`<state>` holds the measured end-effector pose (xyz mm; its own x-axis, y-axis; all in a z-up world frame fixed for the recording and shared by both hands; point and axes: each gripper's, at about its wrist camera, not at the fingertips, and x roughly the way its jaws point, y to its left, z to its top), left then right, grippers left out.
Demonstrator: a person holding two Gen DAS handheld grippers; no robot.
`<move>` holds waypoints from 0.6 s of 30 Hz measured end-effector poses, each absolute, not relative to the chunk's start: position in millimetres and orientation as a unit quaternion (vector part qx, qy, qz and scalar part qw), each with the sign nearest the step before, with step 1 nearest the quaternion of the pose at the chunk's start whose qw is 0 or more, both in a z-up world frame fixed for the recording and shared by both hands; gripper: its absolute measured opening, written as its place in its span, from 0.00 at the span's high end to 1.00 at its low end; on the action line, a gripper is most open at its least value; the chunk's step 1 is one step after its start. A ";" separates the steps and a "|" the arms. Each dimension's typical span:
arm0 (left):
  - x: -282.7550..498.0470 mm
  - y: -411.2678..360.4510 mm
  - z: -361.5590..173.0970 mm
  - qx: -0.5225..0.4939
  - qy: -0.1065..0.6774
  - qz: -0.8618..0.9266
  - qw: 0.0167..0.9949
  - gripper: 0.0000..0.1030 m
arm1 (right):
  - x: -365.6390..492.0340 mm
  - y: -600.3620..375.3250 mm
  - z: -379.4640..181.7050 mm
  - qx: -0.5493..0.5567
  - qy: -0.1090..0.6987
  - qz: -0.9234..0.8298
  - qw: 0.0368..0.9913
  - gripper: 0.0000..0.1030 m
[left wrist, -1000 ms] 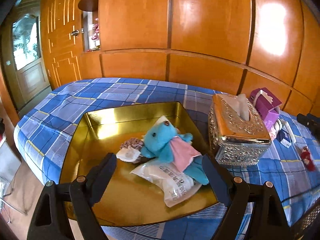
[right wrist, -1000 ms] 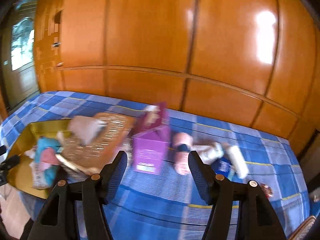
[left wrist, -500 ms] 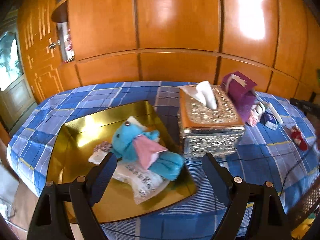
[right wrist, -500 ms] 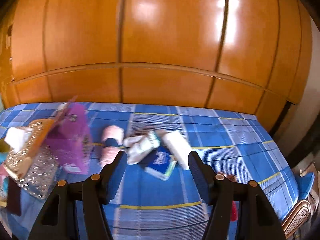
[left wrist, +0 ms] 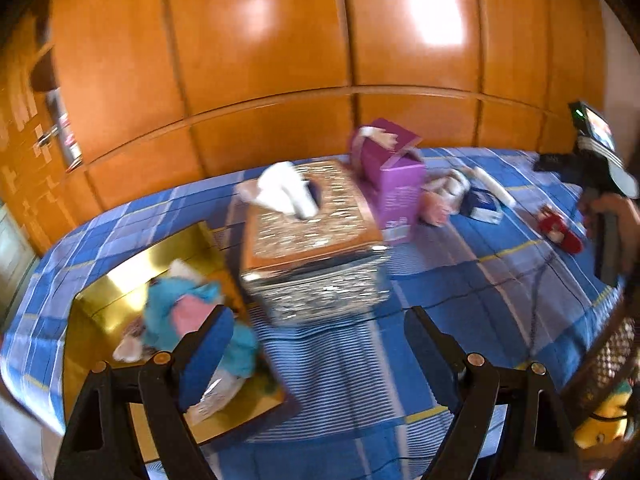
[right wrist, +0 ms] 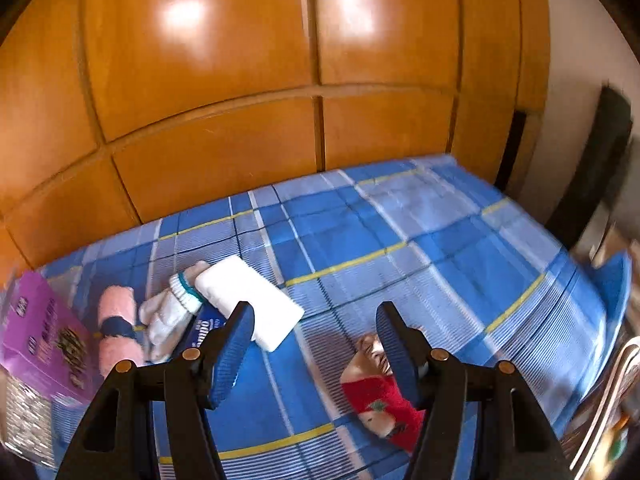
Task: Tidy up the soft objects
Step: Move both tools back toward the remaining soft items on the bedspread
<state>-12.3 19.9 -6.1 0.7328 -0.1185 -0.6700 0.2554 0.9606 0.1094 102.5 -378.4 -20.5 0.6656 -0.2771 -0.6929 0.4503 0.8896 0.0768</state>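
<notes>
Soft things spread over a bed (right wrist: 400,216) under a blue checked cover with thin yellow lines, wooden panelling (right wrist: 208,80) behind.

Seen only from the left wrist: one shiny gold tray (left wrist: 120,296) at the left edge of the bed, holding one blue plush toy (left wrist: 172,308) with a pink front, blurred, lying on one white crinkly packet (left wrist: 216,396). Just right of the tray, one ornate metal tissue box (left wrist: 316,248) with a white tissue (left wrist: 286,194) sticking up. Far right in that view, a person's hand (left wrist: 616,216) around the other tool's handle.

Seen from both wrists: one purple carton (right wrist: 44,336) behind the tissue box, flap open; beside it one pink roll (right wrist: 116,328) with a dark band, one white sock (right wrist: 172,312) with a teal stripe, one dark blue tissue pack (right wrist: 204,328), one white oblong pack (right wrist: 248,300) lying partly over it, and one small red soft toy (right wrist: 380,400) well apart to the right.

Sharper from the right wrist: the red toy lying flat, pale head end toward the wall, partly behind one fingertip.

Left hand-held gripper (left wrist: 320,340): fingers wide apart, nothing between, over bare cover in front of the tissue box. Right hand-held gripper (right wrist: 316,340): fingers apart, nothing gripped, the red toy just under the right finger (right wrist: 400,356), contact impossible to tell.
</notes>
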 end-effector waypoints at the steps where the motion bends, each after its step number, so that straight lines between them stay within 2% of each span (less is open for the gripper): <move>1: -11.0 12.6 -6.8 0.105 0.352 -0.110 0.923 0.15 | 101.6 -380.6 -20.9 0.128 0.356 -0.204 0.903 0.38; 12: 12.4 -48.8 -8.5 0.119 0.377 -0.193 0.898 0.15 | 97.2 -400.7 -31.2 0.201 0.373 -0.210 0.881 0.38; 18: 35.8 -101.4 -7.6 0.147 0.381 -0.221 0.886 0.26 | 93.6 -409.6 -32.7 0.235 0.371 -0.201 0.876 0.38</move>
<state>35.8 -101.4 -7.6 0.6123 -0.2806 -0.7391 0.5037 0.8590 0.0912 93.6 -409.6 -32.7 0.6439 -0.1774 -0.7443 0.5260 0.8091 0.2622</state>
